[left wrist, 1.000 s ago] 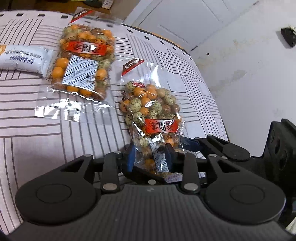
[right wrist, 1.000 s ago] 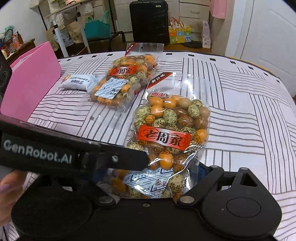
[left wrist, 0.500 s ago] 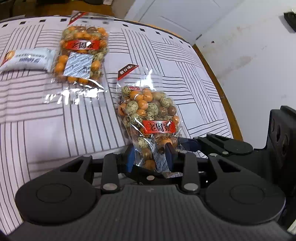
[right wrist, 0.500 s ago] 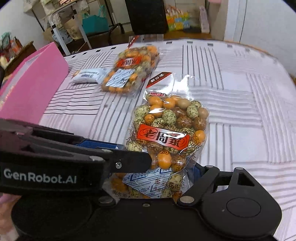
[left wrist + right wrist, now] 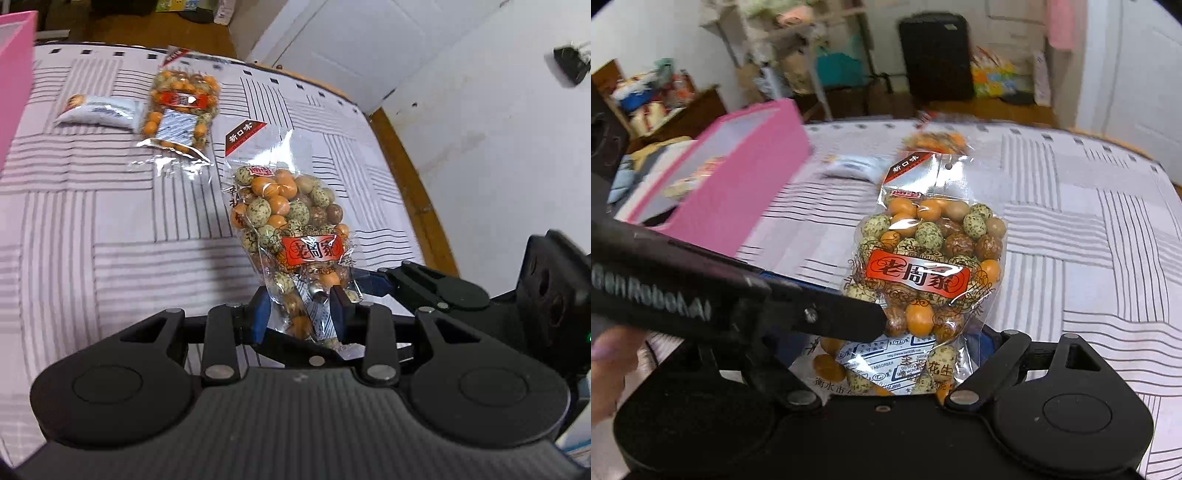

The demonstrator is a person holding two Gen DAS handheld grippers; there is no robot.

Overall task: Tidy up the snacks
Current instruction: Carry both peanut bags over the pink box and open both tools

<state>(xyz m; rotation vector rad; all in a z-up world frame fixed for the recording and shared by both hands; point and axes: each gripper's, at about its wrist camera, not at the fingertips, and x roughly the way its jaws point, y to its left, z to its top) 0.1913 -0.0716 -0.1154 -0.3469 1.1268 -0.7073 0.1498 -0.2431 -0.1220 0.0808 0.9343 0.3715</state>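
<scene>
A clear bag of orange and speckled coated peanuts (image 5: 295,229) with a red label hangs tilted above the striped tablecloth. My left gripper (image 5: 299,310) is shut on its lower end, blue pads pinching both faces. One left finger (image 5: 827,314) crosses the right wrist view in front of the bag (image 5: 923,258). My right gripper (image 5: 890,343) spans the bag's wide bottom. Its jaws are opening slightly, with the bag between them and the visible blue pad (image 5: 988,334) against the bag's edge. Its other pad is hidden.
A second peanut bag (image 5: 181,107) and a white packet (image 5: 98,110) lie flat at the far side of the table (image 5: 92,221). A pink box (image 5: 738,184) stands open at the left. The table's wooden rim (image 5: 413,184) runs along the right. A hand (image 5: 605,369) grips the left tool.
Both grippers have risen together with the peanut bag, which now hangs off the cloth. The table looks farther away, and the pink box has come into the left wrist view.
</scene>
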